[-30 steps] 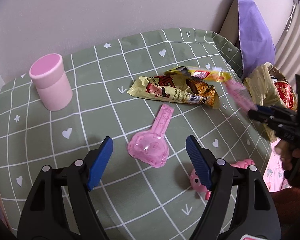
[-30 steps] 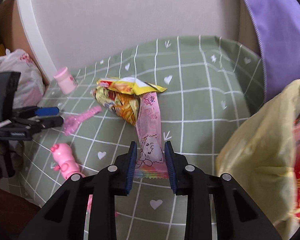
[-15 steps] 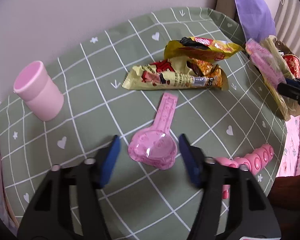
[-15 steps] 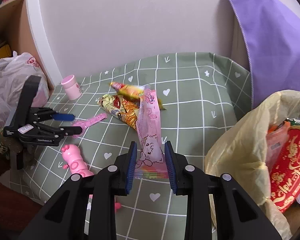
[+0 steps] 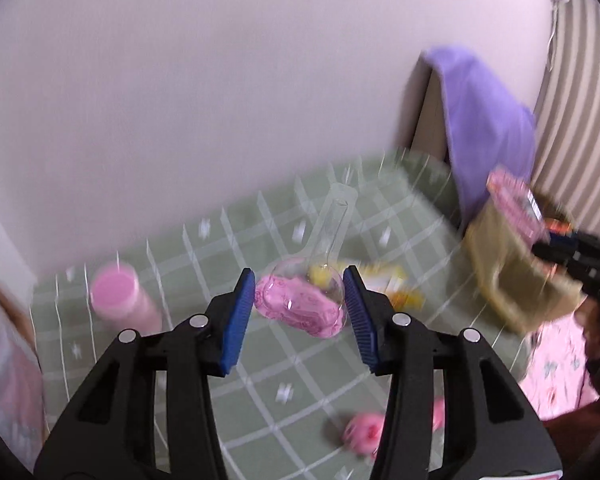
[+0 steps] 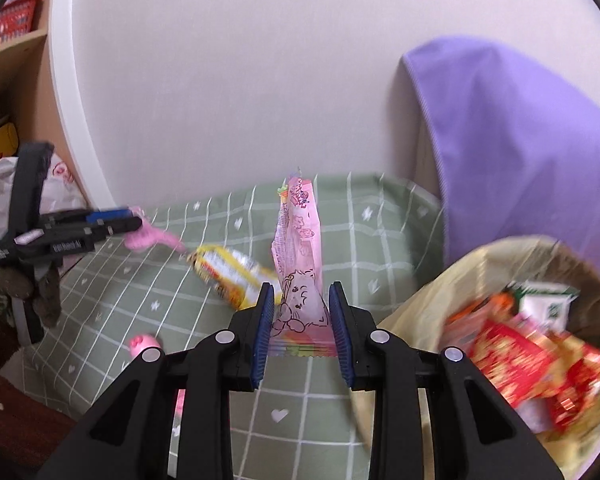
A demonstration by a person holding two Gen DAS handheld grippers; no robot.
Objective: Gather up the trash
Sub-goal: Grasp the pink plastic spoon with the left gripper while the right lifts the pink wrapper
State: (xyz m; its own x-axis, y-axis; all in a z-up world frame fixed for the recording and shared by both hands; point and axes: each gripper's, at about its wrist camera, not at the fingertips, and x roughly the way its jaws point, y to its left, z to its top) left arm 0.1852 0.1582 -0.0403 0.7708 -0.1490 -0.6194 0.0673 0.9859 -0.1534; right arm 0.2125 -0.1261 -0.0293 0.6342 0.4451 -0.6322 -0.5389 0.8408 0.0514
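The left gripper (image 5: 299, 304) has just been closing and now clamps a clear plastic blister pack (image 5: 300, 306) with a pink backing between its blue pads, the pack's narrow transparent neck tilting up and away from the camera, lifted off the bench (image 5: 260, 364); the right gripper (image 6: 300, 318) is closed on the lower end of a pink snack wrapper (image 6: 298, 256), which stands upright between its pads with the printed end topmost; just to the right of that gripper, near the camera, a yellowish trash bag (image 6: 452, 280) gapes open, with red and orange packets and a small green-and-white carton inside; on the green checked cloth of the bench, beyond the right gripper, a yellow snack packet (image 6: 228, 270) lies flat, and a small pink toy (image 6: 144, 342) sits near the front edge at the left; in the left wrist view a pink cup (image 5: 120, 300) stands on the bench to the left, blurred; farther back a purple cloth (image 6: 520, 140) hangs over something at the right, against a pale wall (image 6: 240, 80); a shelf with a red basket (image 6: 8, 20) shows at the far left.
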